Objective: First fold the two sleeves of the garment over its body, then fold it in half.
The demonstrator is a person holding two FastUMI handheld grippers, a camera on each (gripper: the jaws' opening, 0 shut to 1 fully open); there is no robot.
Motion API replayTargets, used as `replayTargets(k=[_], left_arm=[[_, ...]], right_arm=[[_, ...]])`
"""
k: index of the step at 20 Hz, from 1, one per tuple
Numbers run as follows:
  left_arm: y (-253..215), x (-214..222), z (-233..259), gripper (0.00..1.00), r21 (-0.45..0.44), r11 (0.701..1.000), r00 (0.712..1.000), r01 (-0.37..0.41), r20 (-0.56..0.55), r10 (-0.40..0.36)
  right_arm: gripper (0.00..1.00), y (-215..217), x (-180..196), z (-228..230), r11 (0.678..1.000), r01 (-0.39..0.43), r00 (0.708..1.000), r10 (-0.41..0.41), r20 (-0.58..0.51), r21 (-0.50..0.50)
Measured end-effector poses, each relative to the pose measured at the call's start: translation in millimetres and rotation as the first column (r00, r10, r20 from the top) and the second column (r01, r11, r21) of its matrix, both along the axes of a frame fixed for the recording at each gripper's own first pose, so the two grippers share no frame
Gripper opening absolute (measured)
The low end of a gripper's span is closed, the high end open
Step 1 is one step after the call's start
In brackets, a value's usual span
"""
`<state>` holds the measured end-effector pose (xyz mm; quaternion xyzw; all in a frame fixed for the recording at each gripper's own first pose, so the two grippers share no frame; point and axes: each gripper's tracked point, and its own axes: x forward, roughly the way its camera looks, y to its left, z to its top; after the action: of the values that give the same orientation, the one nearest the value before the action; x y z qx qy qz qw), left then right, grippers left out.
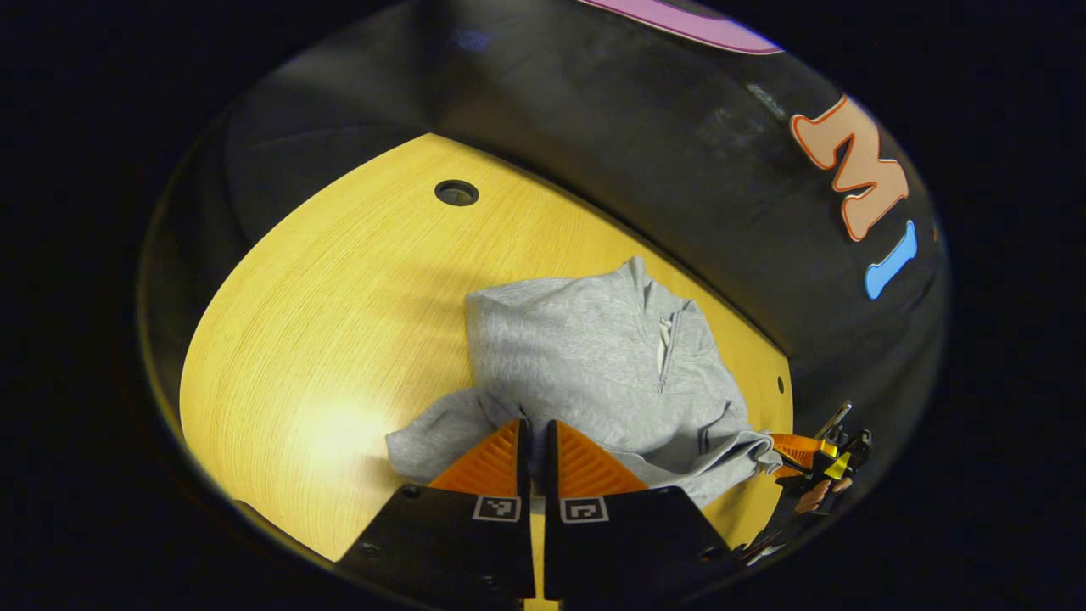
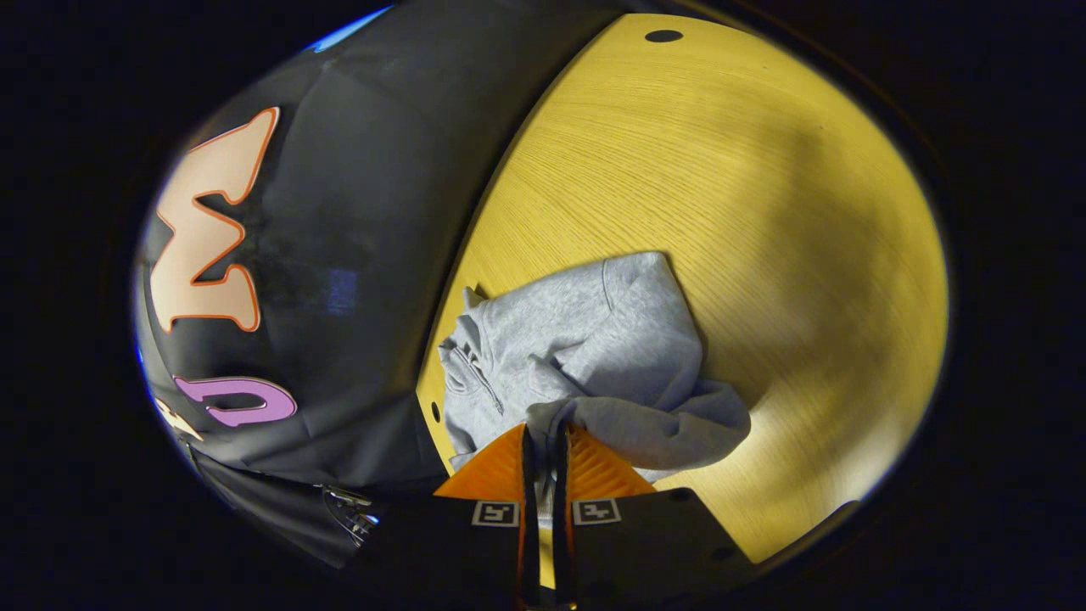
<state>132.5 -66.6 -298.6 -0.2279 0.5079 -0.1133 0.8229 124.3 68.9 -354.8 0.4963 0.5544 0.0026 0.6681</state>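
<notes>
A grey zip-neck sweatshirt (image 1: 585, 356) lies bunched on the yellow wooden table (image 1: 339, 314), its collar and zip toward the booth wall. My left gripper (image 1: 536, 427) is shut on a fold of its near edge, with a loose sleeve (image 1: 433, 437) spilling to the left of the fingers. In the right gripper view the same sweatshirt (image 2: 585, 331) is seen from the other side. My right gripper (image 2: 545, 433) is shut on a rolled grey edge of it, with fabric pinched between the fingertips. The right gripper (image 1: 802, 454) also appears at the garment's right corner in the left gripper view, gripping cloth.
A round cable hole (image 1: 456, 193) sits far back on the table, seen too as the cable hole (image 2: 663, 36) in the right gripper view. The black cloth wall (image 1: 679, 170) runs close behind the sweatshirt. Bare tabletop (image 2: 806, 255) spreads beside the garment.
</notes>
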Motion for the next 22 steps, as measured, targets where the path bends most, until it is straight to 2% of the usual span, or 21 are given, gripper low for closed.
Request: replayTargets(k=[1, 2, 3, 4, 5, 7, 8, 9, 10, 11, 12, 13, 15, 16, 18, 19, 22], left_arm=[[2.9, 1.8, -3.1, 0.07, 0.028, 1.0, 1.0, -0.004, 0.0, 0.004], [5.0, 4.1, -2.6, 0.15, 0.045, 0.999, 1.0, -0.007, 0.01, 0.007], [6.6, 8.9, -0.8, 0.44, 0.063, 0.998, 0.999, -0.015, 0.031, 0.013], [8.7, 13.3, 3.0, 0.4, 0.08, 0.997, 0.998, -0.016, 0.057, 0.012], [11.0, 16.8, 9.6, 0.61, 0.098, 0.995, 0.996, -0.017, 0.088, 0.008], [18.8, 27.0, 26.1, 0.72, 0.148, 0.989, 0.986, -0.03, 0.166, 0.005], [22.3, 31.6, 37.0, 0.84, 0.177, 0.983, 0.978, -0.038, 0.208, 0.001], [24.6, 35.1, 50.4, 0.94, 0.198, 0.979, 0.968, -0.046, 0.253, -0.006], [24.5, 38.0, 64.9, 0.95, 0.209, 0.976, 0.953, -0.054, 0.302, -0.012], [25.7, 41.3, 82.9, 0.95, 0.221, 0.973, 0.933, -0.07, 0.36, -0.015], [27.4, 45.8, 100.3, 0.95, 0.236, 0.968, 0.903, -0.09, 0.429, -0.021], [28.9, 47.9, 118.1, 0.95, 0.253, 0.961, 0.87, -0.11, 0.492, -0.03], [29.4, 45.5, 150.5, 0.94, 0.294, 0.945, 0.798, -0.141, 0.599, -0.067], [26.1, 43.2, 160.0, 0.95, 0.309, 0.94, 0.771, -0.143, 0.631, -0.09], [18.6, 32.2, 172.8, 0.95, 0.326, 0.936, 0.739, -0.133, 0.662, -0.125], [16.3, 22.2, 178.1, 0.95, 0.33, 0.935, 0.733, -0.128, 0.666, -0.135], [11.2, -6.5, 194.2, 0.95, 0.302, 0.943, 0.704, -0.136, 0.7, -0.123]], right_arm=[[0.14, 2.4, 4.7, 1.4, 1.0, 0.007, 1.0, -0.007, 0.01, 0.002], [0.15, 5.1, 5.6, -0.6, 1.0, 0.01, 1.0, -0.01, 0.018, -0.003], [0.34, 4.8, 8.8, 6.1, 1.0, 0.015, 0.999, -0.015, 0.039, -0.002], [0.31, 2.3, 12.0, 11.4, 1.0, 0.021, 0.998, -0.021, 0.063, -0.007], [0.4, 2.6, 15.5, 16.2, 0.999, 0.029, 0.995, -0.028, 0.092, -0.012], [0.73, -9.2, 23.0, 24.5, 0.996, 0.056, 0.986, -0.044, 0.163, -0.07], [0.9, -18.5, 26.9, 27.4, 0.992, 0.065, 0.978, -0.041, 0.207, -0.112], [0.91, -24.8, 29.5, 33.4, 0.985, 0.073, 0.968, -0.033, 0.249, -0.155], [0.98, -31.5, 31.0, 41.8, 0.98, 0.079, 0.956, -0.021, 0.294, -0.185], [0.97, -35.7, 31.3, 50.3, 0.973, 0.083, 0.942, -0.007, 0.336, -0.213], [0.93, -40.7, 29.8, 57.9, 0.966, 0.081, 0.926, 0.018, 0.376, -0.246], [0.98, -43.1, 27.8, 65.3, 0.955, 0.078, 0.906, 0.052, 0.421, -0.287], [0.98, -45.2, 23.5, 80.8, 0.921, 0.079, 0.855, 0.134, 0.502, -0.381], [0.98, -46.3, 21.1, 90.9, 0.903, 0.09, 0.824, 0.17, 0.541, -0.42], [0.98, -50.8, 16.2, 117.9, 0.863, 0.127, 0.753, 0.237, 0.614, -0.489], [0.98, -51.1, 13.1, 129.2, 0.842, 0.144, 0.72, 0.271, 0.638, -0.52], [0.98, -56.3, 0.2, 161.8, 0.778, 0.196, 0.633, 0.364, 0.683, -0.596]])
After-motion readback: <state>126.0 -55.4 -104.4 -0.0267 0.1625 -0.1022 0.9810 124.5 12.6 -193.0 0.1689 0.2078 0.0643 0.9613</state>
